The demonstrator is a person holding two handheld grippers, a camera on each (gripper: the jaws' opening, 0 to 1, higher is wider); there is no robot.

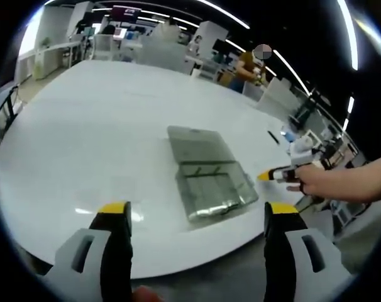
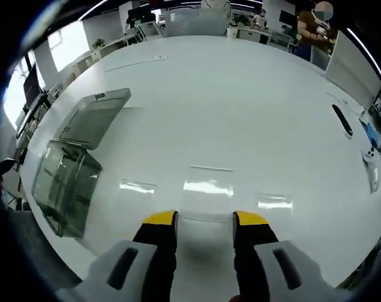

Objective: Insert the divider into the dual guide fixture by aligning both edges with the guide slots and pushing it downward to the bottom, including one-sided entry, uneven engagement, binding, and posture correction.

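The clear box (image 1: 209, 179) was seen ahead of the left gripper (image 1: 197, 214), the nearer one, and far left of the right gripper (image 2: 205, 220); both jaws were held apart, empty.

Your left gripper (image 1: 197, 217) hangs with jaws spread wide. Your right gripper (image 2: 205, 221) holds its jaws parted too, your hand (image 1: 316, 179) outstretched beside the table (image 1: 102, 126).

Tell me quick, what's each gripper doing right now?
Left gripper: open, holding nothing.
Right gripper: open, holding nothing.
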